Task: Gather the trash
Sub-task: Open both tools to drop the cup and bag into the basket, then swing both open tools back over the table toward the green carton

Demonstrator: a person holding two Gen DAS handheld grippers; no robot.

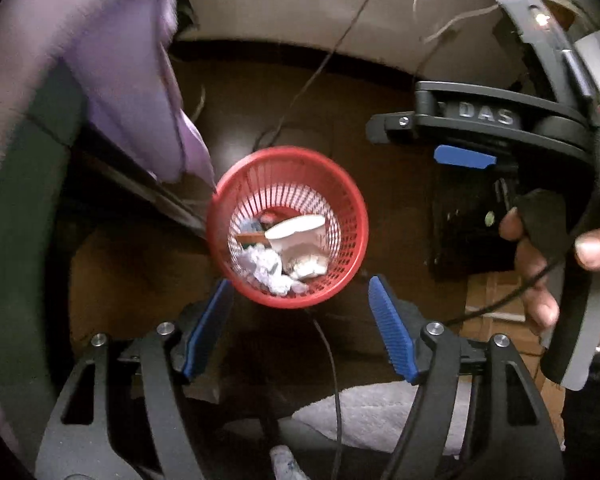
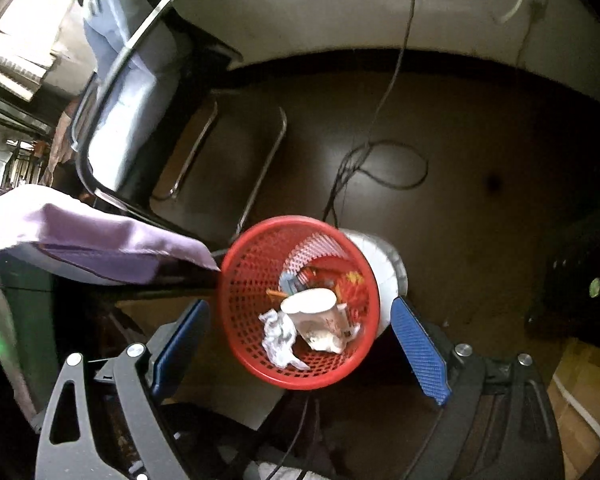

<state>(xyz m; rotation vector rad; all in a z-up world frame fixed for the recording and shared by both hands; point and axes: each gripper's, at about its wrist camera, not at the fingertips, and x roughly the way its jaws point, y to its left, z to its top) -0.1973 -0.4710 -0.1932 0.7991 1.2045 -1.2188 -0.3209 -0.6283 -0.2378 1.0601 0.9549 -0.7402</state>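
Raised letters "DAS" stood on the black body of the right gripper [image 1: 466, 160], seen from the left wrist; nothing else was legible.

Floor: dark brown floor [image 2: 480, 152], glossy, dimly lit, with a thin black cable [image 2: 380, 168] looped across it.
Wall: pale wall [image 2: 320, 8] along the far edge, meeting the floor at a dark skirting line; light cords [image 1: 452, 24] dangle against it.
Furniture: a chair [image 2: 148, 92] with a chrome tube frame and black seat, pale blue clothing draped over it.
Cloth: purple fabric [image 1: 132, 72] hanging at the left.
Light: bright daylight [image 2: 32, 36] at the upper left.
Corner: brown cardboard [image 2: 580, 392] at the lower right.
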